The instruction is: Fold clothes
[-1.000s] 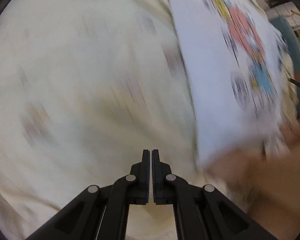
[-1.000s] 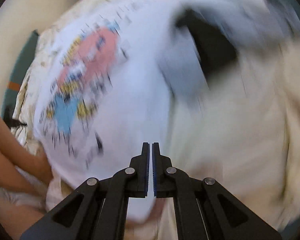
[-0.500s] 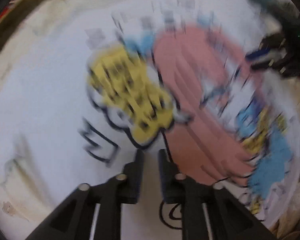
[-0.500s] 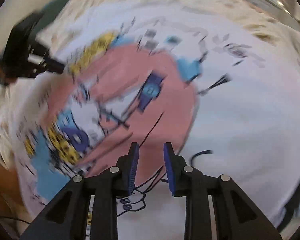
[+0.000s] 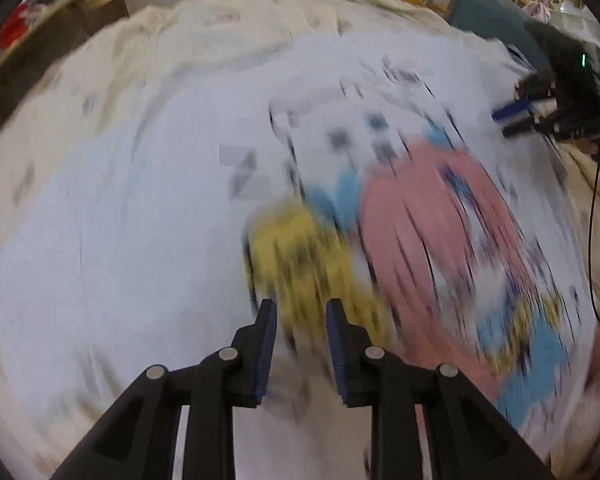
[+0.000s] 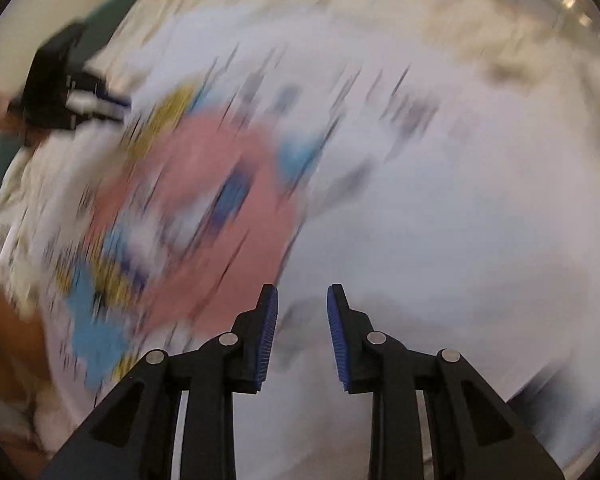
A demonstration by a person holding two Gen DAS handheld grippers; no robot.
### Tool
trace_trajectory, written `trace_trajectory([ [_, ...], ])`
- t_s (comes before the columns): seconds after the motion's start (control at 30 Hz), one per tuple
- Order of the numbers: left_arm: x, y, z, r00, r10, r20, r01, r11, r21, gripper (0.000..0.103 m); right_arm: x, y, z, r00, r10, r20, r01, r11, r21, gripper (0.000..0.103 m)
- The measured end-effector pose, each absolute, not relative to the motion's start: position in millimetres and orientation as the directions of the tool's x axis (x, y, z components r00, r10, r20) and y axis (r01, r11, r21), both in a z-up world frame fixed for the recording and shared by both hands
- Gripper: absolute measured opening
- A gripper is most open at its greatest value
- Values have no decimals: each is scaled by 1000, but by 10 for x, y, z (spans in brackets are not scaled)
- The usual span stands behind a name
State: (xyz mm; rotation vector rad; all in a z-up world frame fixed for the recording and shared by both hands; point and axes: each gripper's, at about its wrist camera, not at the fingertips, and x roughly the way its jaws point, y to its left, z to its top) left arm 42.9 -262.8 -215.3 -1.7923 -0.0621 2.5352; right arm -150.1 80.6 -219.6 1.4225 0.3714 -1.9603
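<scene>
I have the white cotton T-shirt with the pink, yellow and blue cartoon print [image 5: 148, 216] spread flat on the cream bedspread [image 5: 228, 20]. My left gripper [image 5: 301, 312] hangs over the print, its jaws opening on nothing. My right gripper [image 6: 302, 298] stands narrowly parted, empty.

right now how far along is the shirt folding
Done: the white t-shirt lies spread out, print side up, on the cream bedspread. In hand: nothing; the left tongs are opening and the right tongs stand parted, both empty above the cloth. Left: no fold is visible through the blur, so by the look of it all the folds remain.
</scene>
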Motion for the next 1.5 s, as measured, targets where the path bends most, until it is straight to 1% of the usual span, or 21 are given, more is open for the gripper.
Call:
trace_trajectory([
  [0.1, -106, -2617, -2282, -344, 38, -938, -12, -999, -36, 26, -2218, 673, -1991, -278, -364, -889, 621, -774, 123, 29],
  [0.17, -272, -2556, -2443, -293, 55, -955, 13, -998, -62, 26, -2671, 540, -1979, -290, -376, -880, 586, -797, 147, 29],
  [0.23, -427, -2493, -2606, -239, 75, -968, 40, -995, -87, 26, -3038, 370, -2016, -295, -363, -884, 572, -808, 141, 29],
  [0.27, -413, -2450, -2719, -199, 61, -978, 33, -997, -68, 26, -3189, 266, -2046, -297, -357, -886, 570, -811, 136, 29],
  [0.37, -317, -2402, -2772, -228, 20, -974, 26, -999, -27, 26, -3580, -6, -2179, -286, -352, -891, 568, -811, 138, 29],
  [0.43, -331, -2437, -2791, -215, 30, -976, 48, -998, -41, 26, -3769, -125, -2329, -236, -343, -909, 588, -796, 148, 30],
  [0.47, -340, -2453, -2803, -208, 36, -978, 51, -998, -47, 26, -3838, -176, -2417, -216, -315, -924, 602, -788, 128, 32],
  [0.5, -350, -2469, -2815, -200, 42, -979, 54, -997, -53, 26, -3889, -217, -2508, -205, -271, -941, 620, -780, 90, 36],
  [0.53, -359, -2485, -2827, -192, 48, -980, 56, -997, -59, 26, -3916, -240, -2583, -188, -248, -950, 638, -767, 74, 37],
  [0.6, -363, -2491, -2832, -181, 44, -982, 53, -997, -54, 26, -3914, -250, -2674, -148, -250, -957, 671, -736, 89, 37],
  [0.63, -361, -2487, -2831, -178, 38, -983, 48, -998, -47, 26, -3894, -252, -2682, -133, -263, -956, 685, -721, 103, 39],
  [0.67, -358, -2484, -2831, -176, 32, -984, 43, -998, -41, 26, -3847, -253, -2666, -126, -278, -952, 707, -698, 110, 37],
  [0.73, -342, -2482, -2828, -177, 23, -984, 37, -999, -31, 26, -3704, -252, -2588, -125, -315, -941, 764, -635, 112, 30],
  [0.8, -416, -2401, -2838, -187, 27, -982, 38, -999, -35, 26, -3572, -243, -2515, -126, -346, -930, 807, -581, 107, 27],
  [0.9, -391, -2429, -2827, -199, 41, -979, 41, -998, -51, 26, -3405, -205, -2412, -141, -379, -915, 831, -547, 99, 27],
  [0.97, -375, -2432, -2821, -204, 42, -978, 40, -998, -52, 26, -3287, -210, -2361, -131, -396, -909, 850, -517, 103, 30],
  [1.1, -341, -2436, -2806, -213, 41, -976, 40, -998, -51, 26, -3198, -223, -2445, 13, -392, -920, 870, -449, 204, 30],
  [1.2, -325, -2431, -2795, -213, 36, -976, 38, -998, -45, 26, -3286, -207, -2423, -1, -407, -913, 858, -469, 209, 30],
  [1.3, -308, -2424, -2785, -213, 31, -977, 36, -999, -39, 26, -3555, -242, -2294, -85, -451, -888, 820, -539, 195, 31],
  [1.47, -276, -2418, -2771, -215, 28, -976, 30, -999, -35, 26, -3974, -332, -2307, -163, -404, -900, 751, -642, 153, 31],
  [1.5, -270, -2418, -2767, -215, 29, -976, 29, -999, -36, 26, -4034, -357, -2365, -133, -399, -907, 741, -648, 176, 31],
])
